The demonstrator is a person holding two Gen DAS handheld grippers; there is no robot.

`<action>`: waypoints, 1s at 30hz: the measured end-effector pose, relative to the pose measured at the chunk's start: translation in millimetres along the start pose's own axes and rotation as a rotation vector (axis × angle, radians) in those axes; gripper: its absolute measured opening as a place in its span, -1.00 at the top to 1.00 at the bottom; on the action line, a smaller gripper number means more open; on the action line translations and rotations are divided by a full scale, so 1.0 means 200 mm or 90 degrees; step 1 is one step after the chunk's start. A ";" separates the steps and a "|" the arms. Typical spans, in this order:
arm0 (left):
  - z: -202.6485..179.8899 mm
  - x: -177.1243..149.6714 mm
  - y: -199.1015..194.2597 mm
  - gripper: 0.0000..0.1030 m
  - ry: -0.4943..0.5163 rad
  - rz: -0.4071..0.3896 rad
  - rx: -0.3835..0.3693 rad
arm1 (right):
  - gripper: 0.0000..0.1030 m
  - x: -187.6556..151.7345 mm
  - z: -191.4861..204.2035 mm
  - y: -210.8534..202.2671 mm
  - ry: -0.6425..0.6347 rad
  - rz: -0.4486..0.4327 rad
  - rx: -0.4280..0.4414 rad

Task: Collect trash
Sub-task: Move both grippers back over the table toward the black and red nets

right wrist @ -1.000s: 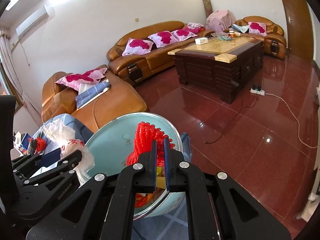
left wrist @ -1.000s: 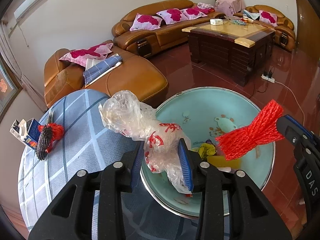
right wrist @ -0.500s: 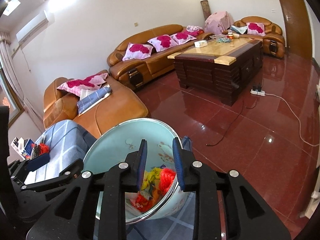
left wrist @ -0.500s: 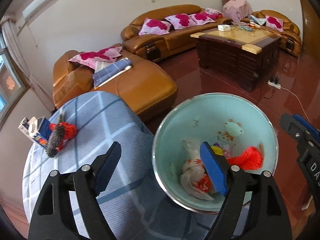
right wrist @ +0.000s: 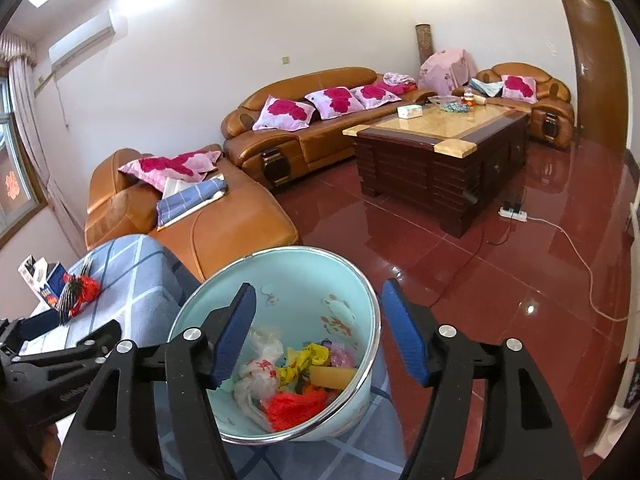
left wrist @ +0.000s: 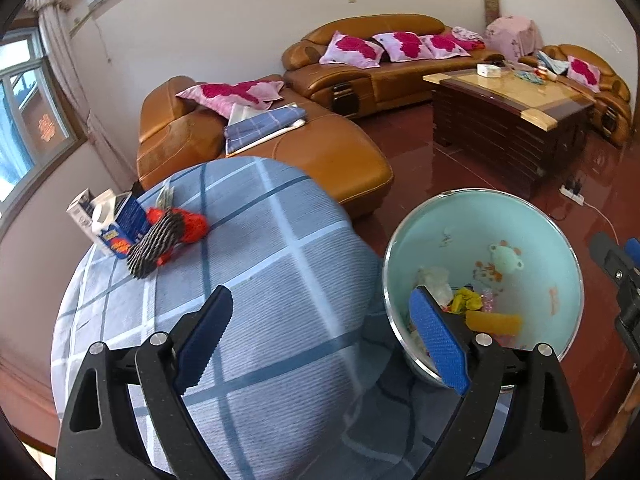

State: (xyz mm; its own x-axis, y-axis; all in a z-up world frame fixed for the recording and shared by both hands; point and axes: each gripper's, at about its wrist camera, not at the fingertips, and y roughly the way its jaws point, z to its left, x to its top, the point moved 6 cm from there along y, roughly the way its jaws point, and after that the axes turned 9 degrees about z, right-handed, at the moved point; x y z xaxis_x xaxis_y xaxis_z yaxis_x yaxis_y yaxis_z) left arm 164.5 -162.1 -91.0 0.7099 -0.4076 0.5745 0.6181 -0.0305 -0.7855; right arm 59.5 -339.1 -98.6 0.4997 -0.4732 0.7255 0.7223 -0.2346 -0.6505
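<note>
A mint-green enamel basin (left wrist: 560, 280) stands at the table's right edge. In it lie a clear plastic bag with red print (right wrist: 260, 372), a red mesh net (right wrist: 296, 404), a yellow wrapper (right wrist: 300, 360) and a yellow block (right wrist: 332, 376). My left gripper (left wrist: 320, 304) hovers over the tablecloth just left of the basin. Its jaws are opening and nothing is between them. My right gripper (right wrist: 319, 294) hangs above the basin (right wrist: 304, 276). Its jaws are also opening and hold nothing. A red and black mesh net (left wrist: 168, 236) and a blue-white carton (left wrist: 116, 224) lie at the table's far left.
The round table wears a blue checked cloth (left wrist: 280, 280). Behind it are a tan leather sofa (left wrist: 340, 160) and a dark wooden coffee table (right wrist: 440, 152). A power strip (right wrist: 514, 213) with a cable lies on the red floor.
Both grippers went from shut to open: the plastic bag and the red net dropped into the basin. The left gripper rose and shifted left over the tablecloth.
</note>
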 end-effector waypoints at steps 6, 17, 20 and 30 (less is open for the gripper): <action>0.08 -0.03 -0.01 -0.72 -0.022 0.003 0.004 | -0.35 -0.02 0.07 -0.03 -0.032 -0.002 0.001; 0.23 -0.05 0.00 -0.72 -0.055 0.005 0.007 | -0.36 -0.03 0.19 -0.06 -0.069 -0.005 0.007; 0.28 -0.05 0.01 -0.72 -0.064 0.006 0.006 | -0.36 -0.04 0.25 -0.05 -0.081 -0.002 0.013; 0.49 -0.10 0.07 -0.72 -0.103 0.023 0.016 | -0.36 -0.03 0.50 -0.02 -0.120 0.006 0.037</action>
State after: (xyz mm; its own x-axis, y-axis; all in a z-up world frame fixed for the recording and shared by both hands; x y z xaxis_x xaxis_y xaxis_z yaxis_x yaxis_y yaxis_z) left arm 192.0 -64.6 -91.7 0.7758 -0.2551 0.5771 0.5979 0.0047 -0.8016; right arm 101.2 -249.4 -77.4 0.5837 -0.3059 0.7521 0.7405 -0.1795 -0.6477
